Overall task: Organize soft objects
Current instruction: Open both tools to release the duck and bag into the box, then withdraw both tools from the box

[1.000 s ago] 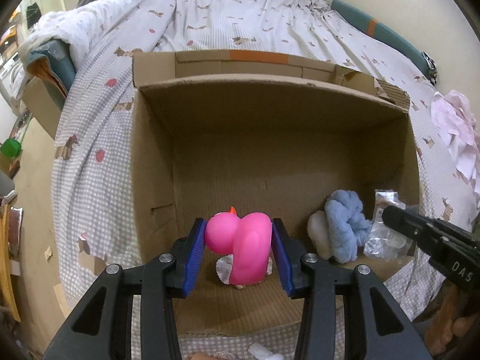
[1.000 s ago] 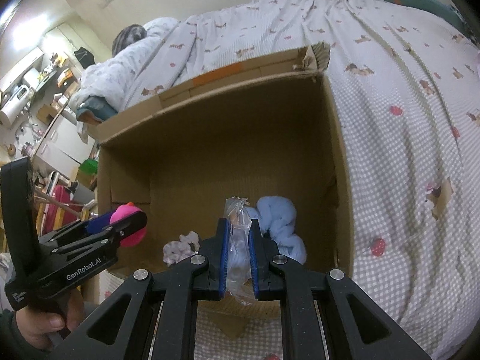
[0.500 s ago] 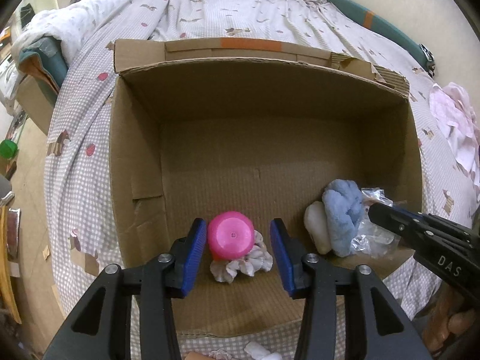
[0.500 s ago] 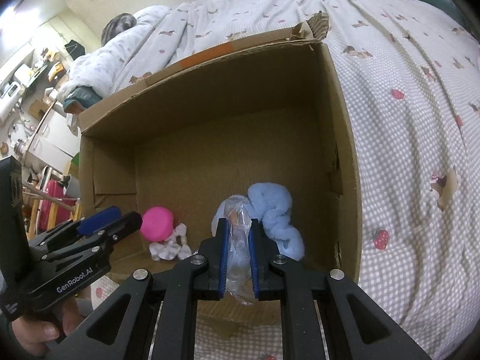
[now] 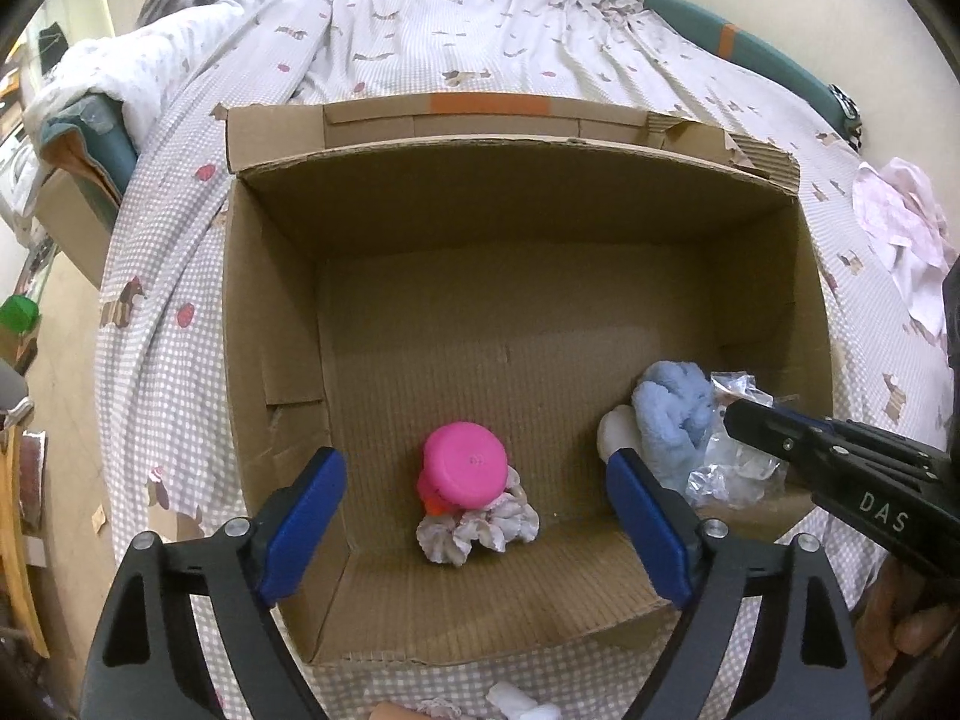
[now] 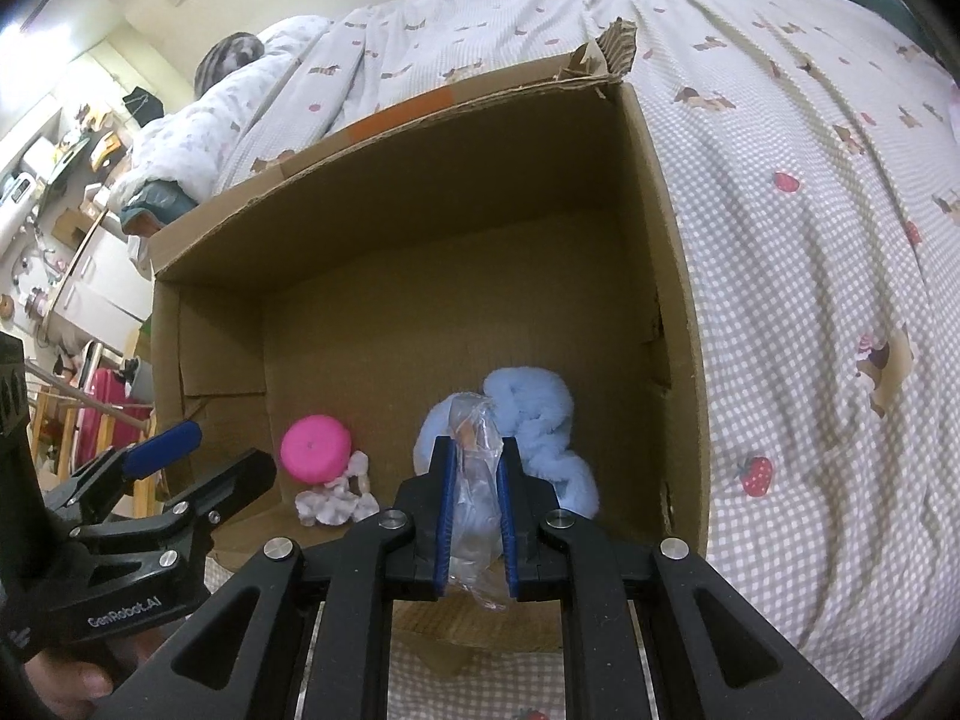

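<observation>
Left gripper (image 5: pixel 474 516) with jaws wide, just opened, nothing pressed between them. Below and ahead of them, pink toy (image 5: pixel 463 471) lying on a pale scrunchie (image 5: pixel 477 531) on the floor of the cardboard box (image 5: pixel 270 324). Right gripper (image 6: pixel 474 498) with jaws narrow, clamped on a clear plastic bag (image 6: pixel 474 480); fluffy blue cloth (image 6: pixel 540 414) just beyond. Box resting on a bed with checked bedspread (image 6: pixel 810 300). Far left of the right jaws, cluttered shelves (image 6: pixel 48 180).
</observation>
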